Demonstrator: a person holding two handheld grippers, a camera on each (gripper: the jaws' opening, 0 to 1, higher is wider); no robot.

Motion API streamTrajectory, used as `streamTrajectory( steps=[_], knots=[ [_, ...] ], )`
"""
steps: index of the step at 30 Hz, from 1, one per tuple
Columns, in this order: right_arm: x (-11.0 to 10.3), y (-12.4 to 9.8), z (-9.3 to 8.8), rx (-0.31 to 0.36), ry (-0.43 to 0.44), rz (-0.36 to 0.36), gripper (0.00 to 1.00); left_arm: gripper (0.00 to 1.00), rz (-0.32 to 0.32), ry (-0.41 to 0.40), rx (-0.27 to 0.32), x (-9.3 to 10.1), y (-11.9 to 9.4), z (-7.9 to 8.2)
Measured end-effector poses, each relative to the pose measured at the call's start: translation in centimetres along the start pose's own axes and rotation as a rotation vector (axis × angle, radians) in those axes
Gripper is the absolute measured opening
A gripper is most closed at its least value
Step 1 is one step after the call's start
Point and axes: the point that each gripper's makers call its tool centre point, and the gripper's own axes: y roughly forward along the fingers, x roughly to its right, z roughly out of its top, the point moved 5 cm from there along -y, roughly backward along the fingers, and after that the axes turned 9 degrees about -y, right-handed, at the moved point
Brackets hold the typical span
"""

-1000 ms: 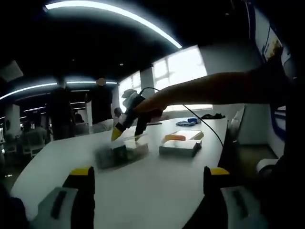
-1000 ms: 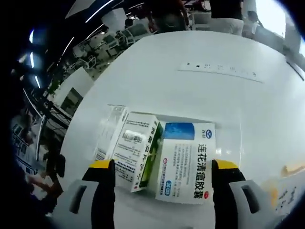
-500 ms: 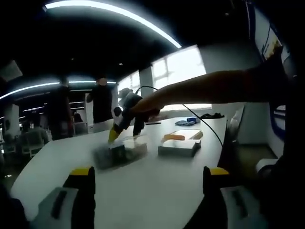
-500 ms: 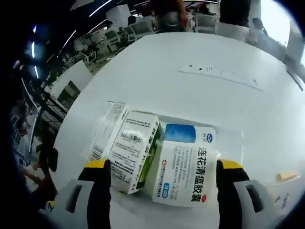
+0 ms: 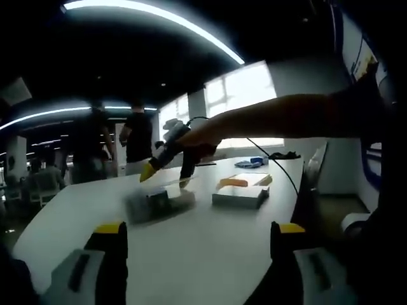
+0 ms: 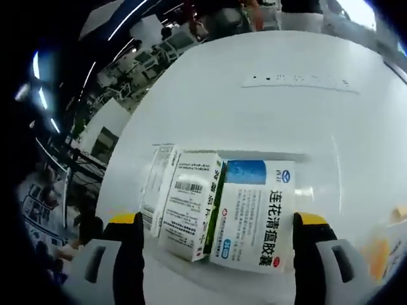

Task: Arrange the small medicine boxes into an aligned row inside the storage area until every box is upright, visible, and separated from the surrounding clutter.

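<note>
Medicine boxes (image 6: 222, 213) between wide-open hand-held gripper (image 6: 219, 238)

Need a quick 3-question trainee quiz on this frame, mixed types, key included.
1. True or false: the right gripper is shut on the blue-topped medicine box.
2. In the right gripper view, the green-edged box lies on which side of the blue-topped one? A) left B) right
3. Fill in: in the left gripper view, the flat box with the orange piece rests on the white ____.

Key: 1 false, its jaws stand apart; 2 A; 3 table.
</note>
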Motion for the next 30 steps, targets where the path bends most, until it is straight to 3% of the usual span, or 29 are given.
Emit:
streamTrajectory(
  steps=[12, 17, 18, 20, 24, 28, 30],
  knots=[
    [0.4, -0.6, 0.3, 0.034, 0.018, 0.058, 0.94, 0.93, 0.004, 0.013, -0.005, 0.3, -0.2, 0.1],
    [-0.6, -2.6, 1.9, 0.195, -0.141, 0.085, 0.95, 0.93, 0.02, 0.022, 0.0, -0.2, -0.9, 0.6],
    [-0.5, -2.8, 1.9, 0.208, -0.138, 0.093, 0.95, 0.93, 0.026, 0.024, -0.001, -0.4, -1.0, 0.6],
    [0.1, -3.5, 2.3, 0.299, -0.142, 0.092, 1.0, 0.93, 0.039, 0.029, -0.007, -0.7, -1.2, 0.8],
    [1.3, -5.3, 2.0, 0.453, -0.218, 0.065, 1.0, 0.93, 0.048, 0.028, 0.003, -0.9, -1.7, 1.2],
    [2.4, -6.0, 0.4, 0.462, -0.304, 0.024, 1.0, 0.93, 0.051, 0.014, 0.005, -1.0, -1.8, 1.5],
    [2.7, -6.3, -0.7, 0.426, -0.354, 0.019, 1.0, 0.93, 0.055, 0.02, 0.004, -1.1, -1.9, 1.6]
  ],
)
